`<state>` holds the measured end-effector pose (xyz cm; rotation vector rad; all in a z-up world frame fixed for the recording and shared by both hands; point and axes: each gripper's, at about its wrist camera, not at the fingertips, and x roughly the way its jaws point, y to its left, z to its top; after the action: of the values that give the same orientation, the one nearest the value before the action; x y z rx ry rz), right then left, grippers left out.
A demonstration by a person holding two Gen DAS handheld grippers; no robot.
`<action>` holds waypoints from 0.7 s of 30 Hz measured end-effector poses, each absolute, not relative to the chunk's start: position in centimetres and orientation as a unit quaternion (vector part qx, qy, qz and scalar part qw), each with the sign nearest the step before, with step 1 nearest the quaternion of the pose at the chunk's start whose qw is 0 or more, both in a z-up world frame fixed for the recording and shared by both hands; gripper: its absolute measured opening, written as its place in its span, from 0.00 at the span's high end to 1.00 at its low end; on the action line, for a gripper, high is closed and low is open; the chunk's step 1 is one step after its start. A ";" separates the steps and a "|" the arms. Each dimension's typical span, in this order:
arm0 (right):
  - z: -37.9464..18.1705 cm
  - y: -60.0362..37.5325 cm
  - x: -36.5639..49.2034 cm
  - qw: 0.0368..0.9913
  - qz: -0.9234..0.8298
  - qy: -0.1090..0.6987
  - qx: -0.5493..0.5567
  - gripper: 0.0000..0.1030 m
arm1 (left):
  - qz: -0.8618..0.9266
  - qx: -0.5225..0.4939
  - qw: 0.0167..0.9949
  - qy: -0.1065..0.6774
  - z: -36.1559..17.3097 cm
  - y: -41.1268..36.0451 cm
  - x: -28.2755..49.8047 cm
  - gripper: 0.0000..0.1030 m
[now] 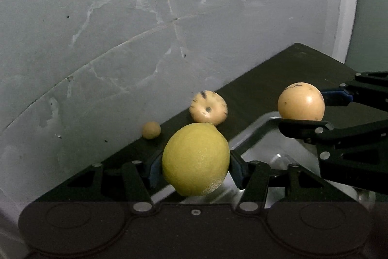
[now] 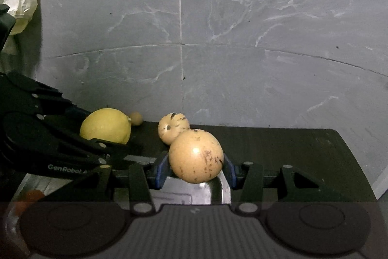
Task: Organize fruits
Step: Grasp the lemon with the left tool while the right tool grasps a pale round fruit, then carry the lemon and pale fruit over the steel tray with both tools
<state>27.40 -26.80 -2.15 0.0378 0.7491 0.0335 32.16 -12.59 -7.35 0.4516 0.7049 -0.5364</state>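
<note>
So the left gripper (image 1: 196, 165) was held up off the dark table (image 1: 278, 79), reaching in from the left, and its two blue pads were clamped on a lemon (image 1: 196, 159), one pad on each side. In the right wrist view you could see it side-on, the lemon (image 2: 105, 125) stuck out past its black fingers.

Under both grippers sat a clear plastic container (image 2: 191, 193); you only got its shiny rim and one rounded corner. Something orange (image 2: 31, 196) showed at its far left, too blurry to tell what.

The right gripper (image 2: 196, 168) was also raised, pointing toward the grey wall (image 2: 242, 16), and it was squeezed onto a round tan fruit (image 2: 196, 155) with dark speckles, right above that container corner.

Behind them on the table lay a second speckled fruit (image 2: 173, 128), close to the far edge, and a tiny tan ball (image 2: 135, 118) off to its left, just beside the lemon.
</note>
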 end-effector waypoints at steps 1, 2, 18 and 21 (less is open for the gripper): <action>-2.1 -26.6 27.0 0.930 0.013 0.366 0.019 0.50 | -0.260 0.218 0.878 0.338 -7.4 -12.5 31.8 0.44; -2.0 -26.4 26.5 0.930 0.009 0.366 0.021 0.50 | -0.265 0.218 0.877 0.337 -7.4 -12.4 31.5 0.44; -1.4 -25.3 20.6 0.922 -0.039 0.384 0.032 0.50 | -0.302 0.220 0.857 0.354 -8.3 -11.3 26.9 0.44; -1.5 -25.3 19.7 0.919 -0.046 0.389 0.036 0.50 | -0.300 0.216 0.855 0.363 -8.5 -11.2 26.4 0.44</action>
<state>19.73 -25.27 -1.49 0.0738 0.8000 -0.0953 26.45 -11.21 -8.48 0.4538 0.7632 -0.6313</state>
